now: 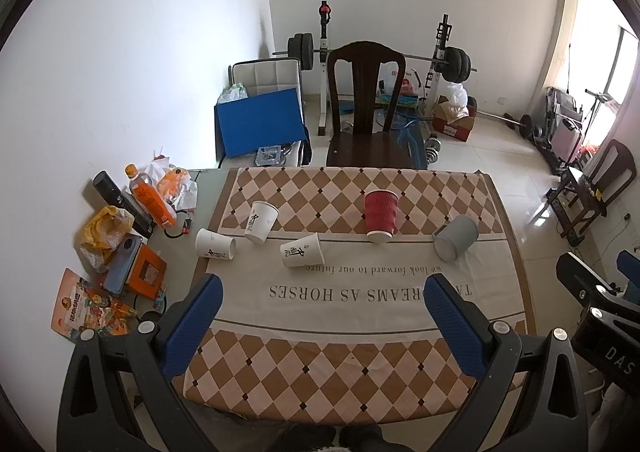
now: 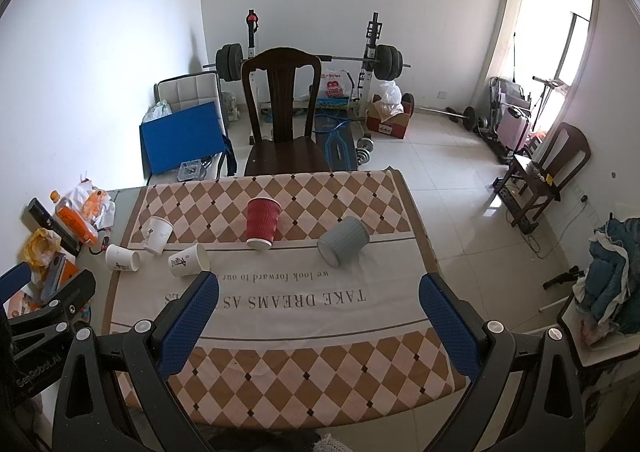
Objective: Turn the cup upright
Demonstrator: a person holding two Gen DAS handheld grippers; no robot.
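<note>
Several cups sit on a checkered tablecloth (image 1: 320,364). A red ribbed cup (image 1: 381,216) (image 2: 262,223) stands upside down, mouth on the cloth. A grey cup (image 1: 456,238) (image 2: 343,240) lies on its side. One white paper cup (image 1: 261,221) (image 2: 157,235) stands upside down; two more white cups (image 1: 215,245) (image 1: 302,250) lie on their sides, also in the right wrist view (image 2: 122,258) (image 2: 189,261). My left gripper (image 1: 322,294) is open and empty, held above the near part of the table. My right gripper (image 2: 318,294) is open and empty, likewise.
Clutter lies at the table's left edge: an orange bottle (image 1: 150,196), a black cylinder (image 1: 120,202), a yellow bag (image 1: 104,230), boxes and snack packets. A dark wooden chair (image 1: 366,108) stands behind the table. A weight bench and barbell (image 1: 376,56) are beyond.
</note>
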